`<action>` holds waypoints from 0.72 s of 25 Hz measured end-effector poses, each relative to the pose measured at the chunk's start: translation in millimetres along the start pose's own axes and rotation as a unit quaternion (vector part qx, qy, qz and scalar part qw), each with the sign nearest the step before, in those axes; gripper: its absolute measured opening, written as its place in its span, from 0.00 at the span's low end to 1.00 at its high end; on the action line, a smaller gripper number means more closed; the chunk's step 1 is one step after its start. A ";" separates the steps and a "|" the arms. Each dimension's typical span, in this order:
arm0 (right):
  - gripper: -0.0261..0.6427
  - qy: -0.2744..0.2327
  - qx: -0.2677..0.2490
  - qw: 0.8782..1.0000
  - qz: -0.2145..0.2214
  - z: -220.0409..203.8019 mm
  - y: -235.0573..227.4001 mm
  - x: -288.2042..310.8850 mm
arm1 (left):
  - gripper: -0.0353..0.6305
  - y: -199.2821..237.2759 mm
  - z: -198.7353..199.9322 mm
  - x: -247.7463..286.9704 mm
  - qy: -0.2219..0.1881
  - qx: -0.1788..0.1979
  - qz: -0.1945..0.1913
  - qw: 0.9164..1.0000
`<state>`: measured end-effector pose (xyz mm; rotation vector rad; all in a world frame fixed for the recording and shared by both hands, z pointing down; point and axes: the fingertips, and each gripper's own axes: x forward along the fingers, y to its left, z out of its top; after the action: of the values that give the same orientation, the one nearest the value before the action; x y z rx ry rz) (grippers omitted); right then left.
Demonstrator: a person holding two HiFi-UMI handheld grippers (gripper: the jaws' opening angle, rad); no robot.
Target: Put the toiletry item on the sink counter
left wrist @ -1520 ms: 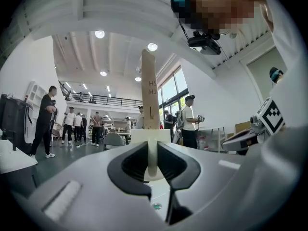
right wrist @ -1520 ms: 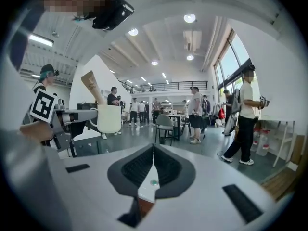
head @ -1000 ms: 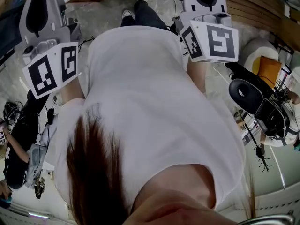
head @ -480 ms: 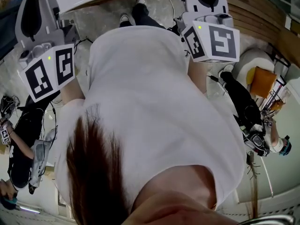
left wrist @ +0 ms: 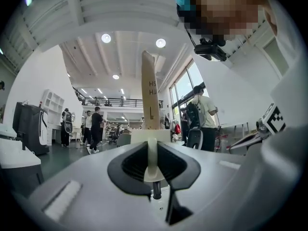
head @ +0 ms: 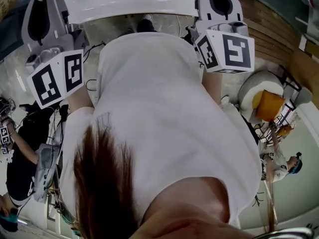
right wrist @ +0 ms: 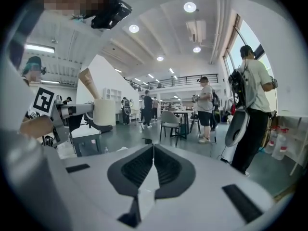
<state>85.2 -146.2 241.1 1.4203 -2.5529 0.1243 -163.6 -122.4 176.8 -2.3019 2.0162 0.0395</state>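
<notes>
Toiletry tube clamped in left gripper (left wrist: 152, 150), right one empty
The left jaws pinch the tan toiletry tube (left wrist: 150, 88), which stands upright above them; the right gripper (right wrist: 153, 149) has its jaws together on nothing; people (right wrist: 206, 107) stand far behind.

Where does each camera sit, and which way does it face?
Head view: on the person's head, facing steeply down; white shirt, hair, both marker cubes.
Left gripper view: on the left gripper, facing level into a hall; jaws hold a tube.
Right gripper view: on the right gripper, facing the hall; jaws shut, empty.
Shared: both gripper views show the tube.
</notes>
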 end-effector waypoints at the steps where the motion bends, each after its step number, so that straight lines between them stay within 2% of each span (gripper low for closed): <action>1: 0.06 0.001 -0.001 1.000 0.003 -2.9 -2.4 1.0 | 0.12 -2.5 -2.9 0.1 0.000 0.000 0.002 1.000; 7: 0.06 0.002 0.005 1.000 0.008 -2.7 -14.5 0.9 | 0.12 -10.0 1.7 3.7 0.003 0.011 0.009 1.000; 10: 0.06 0.002 0.009 1.000 0.013 3.8 -17.0 7.6 | 0.12 -7.2 11.1 13.5 0.005 0.028 0.012 1.000; 12: 0.06 0.004 0.013 1.000 0.011 -6.8 -31.3 24.8 | 0.12 -11.5 -4.0 34.9 0.009 0.039 0.009 0.999; 15: 0.06 0.011 0.016 1.000 0.006 -32.0 -51.1 59.7 | 0.12 -12.1 -41.2 71.9 0.017 0.036 -0.002 0.999; 18: 0.06 0.008 0.019 1.000 0.006 -22.8 -44.5 55.8 | 0.12 -7.5 -32.9 67.4 0.019 0.036 -0.002 0.999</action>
<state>97.8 -212.0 274.6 1.4109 -2.5595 0.1854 -148.4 -190.6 204.9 -2.2806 1.9957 -0.0766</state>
